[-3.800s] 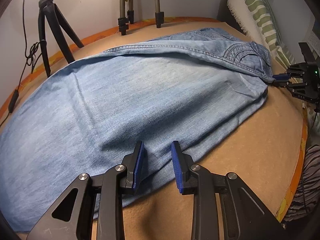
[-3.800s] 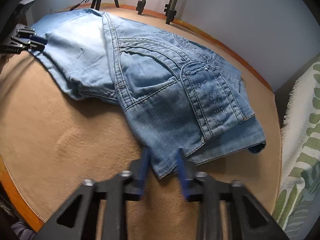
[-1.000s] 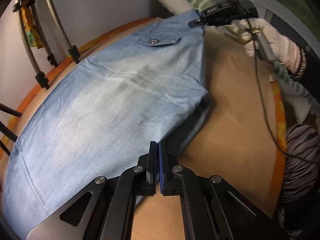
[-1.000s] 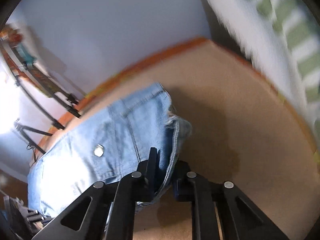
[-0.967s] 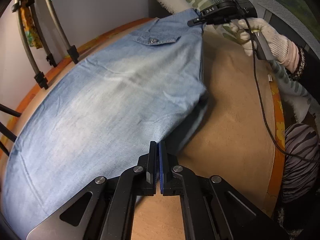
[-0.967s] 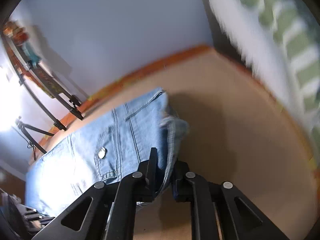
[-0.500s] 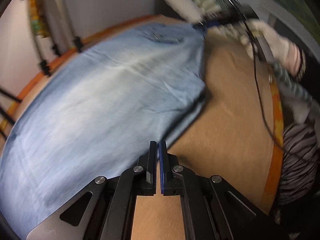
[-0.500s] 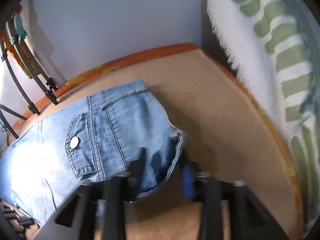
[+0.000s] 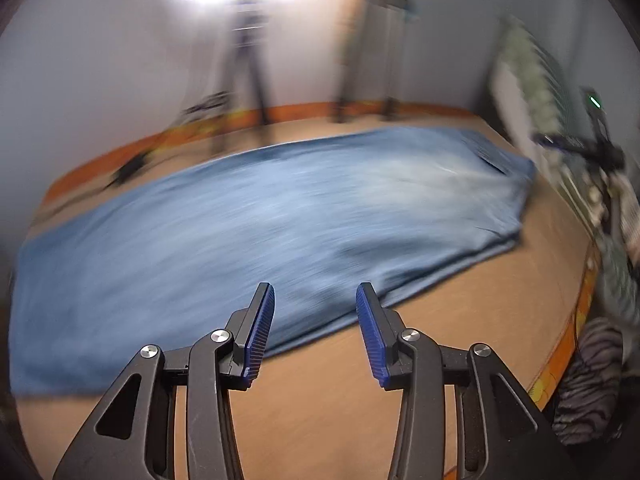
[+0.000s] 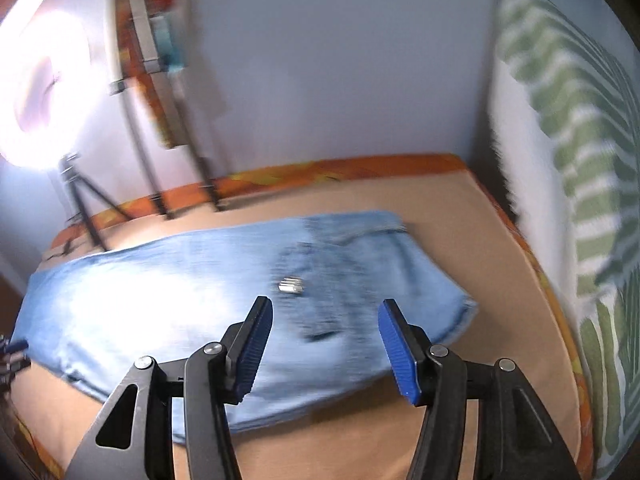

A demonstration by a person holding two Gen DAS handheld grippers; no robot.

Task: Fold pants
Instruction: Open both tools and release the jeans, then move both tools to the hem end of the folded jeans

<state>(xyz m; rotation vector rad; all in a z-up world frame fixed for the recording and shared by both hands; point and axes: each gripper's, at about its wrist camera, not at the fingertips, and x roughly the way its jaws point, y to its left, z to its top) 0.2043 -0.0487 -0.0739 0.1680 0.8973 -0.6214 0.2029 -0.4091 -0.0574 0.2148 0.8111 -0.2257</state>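
Light blue jeans [image 9: 280, 216] lie flat, folded lengthwise, on the tan bed surface [image 9: 460, 320]. My left gripper [image 9: 315, 330] hovers above the jeans' near edge, its jaws opening and nothing between them. The picture is blurred by motion. In the right wrist view the same jeans [image 10: 180, 308] show a pocket with a metal button [image 10: 291, 285] at the waist end. My right gripper [image 10: 325, 346] hangs above that end, jaws opening, not touching the cloth. The right gripper [image 9: 576, 144] also shows at the far right of the left wrist view.
Tripod legs [image 9: 252, 80] and a bright lamp [image 10: 36, 96] stand at the far edge along the wall. A green-striped white cushion [image 10: 568, 128] lines the right side. An orange patterned border [image 10: 320, 172] edges the bed. A striped cloth [image 9: 588, 376] lies off the right edge.
Both grippers let go of the jeans, opened and pulled back and up. The jeans now lie flat on the bed. The left gripper swung away along the near edge.
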